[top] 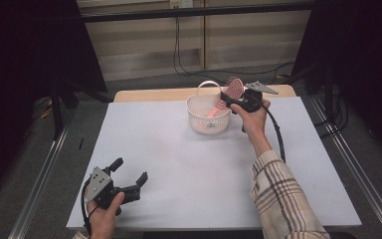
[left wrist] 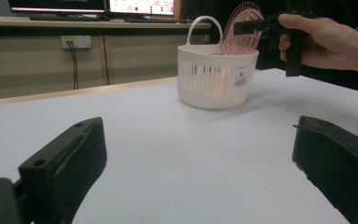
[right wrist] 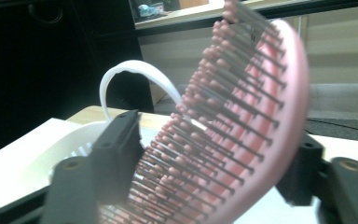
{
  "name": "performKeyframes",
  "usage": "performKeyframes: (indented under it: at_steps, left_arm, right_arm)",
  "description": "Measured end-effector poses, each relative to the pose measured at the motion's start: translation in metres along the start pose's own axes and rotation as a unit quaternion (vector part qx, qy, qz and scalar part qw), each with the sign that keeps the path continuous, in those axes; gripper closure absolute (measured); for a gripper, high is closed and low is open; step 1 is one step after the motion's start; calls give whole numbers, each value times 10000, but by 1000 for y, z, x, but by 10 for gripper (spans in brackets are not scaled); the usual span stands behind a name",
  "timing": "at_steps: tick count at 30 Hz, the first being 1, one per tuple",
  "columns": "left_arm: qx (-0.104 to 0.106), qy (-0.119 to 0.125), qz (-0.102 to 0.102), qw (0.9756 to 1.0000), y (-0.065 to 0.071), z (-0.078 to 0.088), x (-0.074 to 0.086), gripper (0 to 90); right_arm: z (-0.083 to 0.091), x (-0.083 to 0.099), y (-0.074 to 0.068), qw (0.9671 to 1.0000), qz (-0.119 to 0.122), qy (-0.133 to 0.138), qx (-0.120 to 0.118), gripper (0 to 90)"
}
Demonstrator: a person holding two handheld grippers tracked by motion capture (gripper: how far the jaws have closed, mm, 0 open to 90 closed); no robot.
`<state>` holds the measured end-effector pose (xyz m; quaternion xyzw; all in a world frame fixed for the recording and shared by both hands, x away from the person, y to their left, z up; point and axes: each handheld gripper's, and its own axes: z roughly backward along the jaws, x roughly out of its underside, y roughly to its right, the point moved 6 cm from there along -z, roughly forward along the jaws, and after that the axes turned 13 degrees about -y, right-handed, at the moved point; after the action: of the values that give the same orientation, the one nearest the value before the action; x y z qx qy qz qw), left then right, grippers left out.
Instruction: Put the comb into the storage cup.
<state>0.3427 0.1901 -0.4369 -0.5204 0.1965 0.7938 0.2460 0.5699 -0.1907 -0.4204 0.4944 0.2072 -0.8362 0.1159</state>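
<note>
White sheeting covers the worktop [top: 179,164], with dark curtains to either side and a pale wall panel behind.

Right hand [top: 252,117]: forearm in a plaid sleeve reaches forward from the near right edge, wrist extended, with the right claw [top: 227,97] held level at the rim of the white basket [top: 199,117]. The basket stands at the far centre of the worktop, its handle upright.

Pink hairbrush [top: 233,89]: the head stands between the right claw's jaws, bristles facing one jaw and the back facing the other; the handle slopes down inside the basket. In the right gripper view, one jaw lies against the bristle tips and the other sits at the back of the brush [right wrist: 242,121]. Whether the pads press on it I cannot tell.

Left hand [top: 104,211]: resting at the near left corner, well apart from the basket. Left claw [top: 129,172] points forward across the worktop, jaws spread wide with nothing between them.
</note>
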Motion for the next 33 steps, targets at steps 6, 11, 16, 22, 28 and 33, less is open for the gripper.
performKeyframes:
  at_steps: [6, 11, 16, 22, 28, 33]
  left_arm:
    - [0, 3, 2, 10000, 0, 0, 0, 32]
    - [-24, 33, -11, 10000, -1, 0, -1, 32]
    - [-26, 40, 1, 10000, 0, 0, -1, 32]
    - [-24, 34, 23, 10000, -1, 0, -1, 32]
    - [-42, 28, 4, 10000, -1, 1, -1, 32]
    - [-54, 36, 9, 10000, -1, 0, -1, 32]
  right_arm:
    - [2, -2, 0, 10000, 8, 11, 35, 217]
    - [4, -4, 0, 10000, 50, 46, 55, 141]
    - [7, -5, 0, 9998, 156, 41, 117, 65]
    - [11, -10, 0, 9995, 175, 164, 195, 17]
    - [17, -14, -2, 9991, 276, 201, 250, 12]
    - [22, -16, -3, 9986, 309, 229, 354, 0]
